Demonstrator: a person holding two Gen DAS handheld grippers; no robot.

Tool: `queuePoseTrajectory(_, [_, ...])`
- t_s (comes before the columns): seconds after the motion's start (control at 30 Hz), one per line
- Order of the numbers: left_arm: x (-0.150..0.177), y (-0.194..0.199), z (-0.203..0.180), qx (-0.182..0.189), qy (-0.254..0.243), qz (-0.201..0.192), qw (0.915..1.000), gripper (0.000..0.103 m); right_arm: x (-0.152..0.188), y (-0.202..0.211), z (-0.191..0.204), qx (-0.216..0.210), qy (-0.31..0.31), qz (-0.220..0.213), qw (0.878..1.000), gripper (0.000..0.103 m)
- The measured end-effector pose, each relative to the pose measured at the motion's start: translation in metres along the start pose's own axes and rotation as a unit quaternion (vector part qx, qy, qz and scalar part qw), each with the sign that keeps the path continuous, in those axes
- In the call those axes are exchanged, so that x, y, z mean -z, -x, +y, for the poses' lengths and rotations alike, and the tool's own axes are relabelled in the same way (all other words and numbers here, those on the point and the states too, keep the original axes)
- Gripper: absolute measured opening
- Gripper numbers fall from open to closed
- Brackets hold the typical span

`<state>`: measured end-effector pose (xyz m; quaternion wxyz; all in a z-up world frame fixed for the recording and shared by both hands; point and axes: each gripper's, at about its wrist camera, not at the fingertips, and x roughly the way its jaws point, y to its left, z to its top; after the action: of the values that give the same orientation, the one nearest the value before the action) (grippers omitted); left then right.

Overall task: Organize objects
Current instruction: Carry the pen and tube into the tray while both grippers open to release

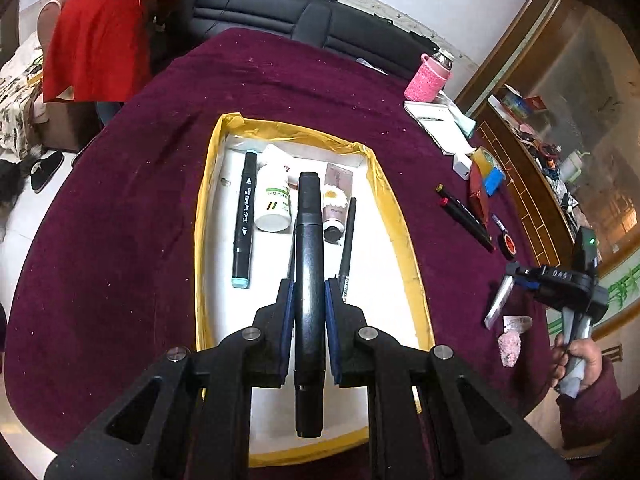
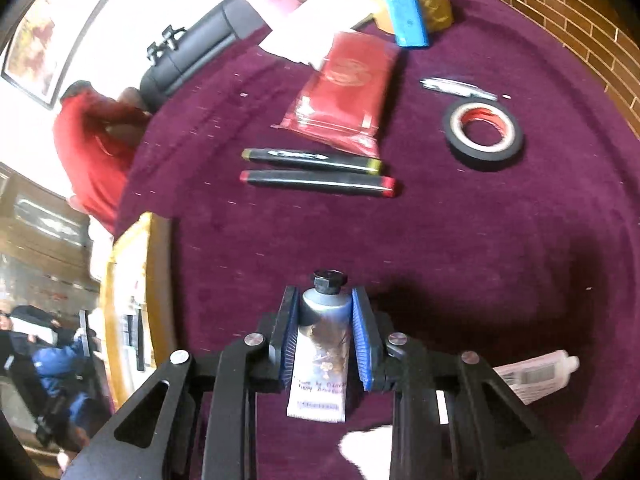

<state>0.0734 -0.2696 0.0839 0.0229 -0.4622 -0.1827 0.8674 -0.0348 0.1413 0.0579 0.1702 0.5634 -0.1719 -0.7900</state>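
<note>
**Entry: black marker going into the tray; cream tube being picked up**

Left tool (image 1: 310, 300): I am holding it clamped on a black marker (image 1: 309, 280), both blue pads pressing its barrel, above the yellow-edged tray (image 1: 404, 236). The marker's long axis is running straight away from me along the tray's length, far end pointing at the tray's far wall, near end hanging back past the pads toward me. Placement advice: I am judging it best to lower it into the bare white strip between the blue-capped marker (image 1: 243, 220) and the thin black pen (image 1: 347, 240), keeping it parallel to both, and to let go only once it lies flat.

Right tool (image 2: 325, 336): its pads are pressing a cream tube (image 2: 322, 356) lying on the maroon table (image 2: 480, 240), well outside the tray. The tube's long axis is lying along the fingers, black cap pointing away from me, crimped end toward me. I am wanting a firm hold on the body before lifting.
</note>
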Motion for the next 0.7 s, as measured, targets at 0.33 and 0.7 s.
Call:
queuePoseTrajectory(0.33, [-0.001,-0.008,0.017,-0.002,-0.003,0.016,0.9999,0.012,-0.003,0.009,0.06,-0.043,0.039,-0.02,0.998,0.022])
queuePoseTrajectory(0.7, [-0.004,-0.029,0.024,-0.012,-0.017,0.046,0.9987,0.013,0.002,0.022,0.152,-0.115,0.126,-0.001,0.985,0.022])
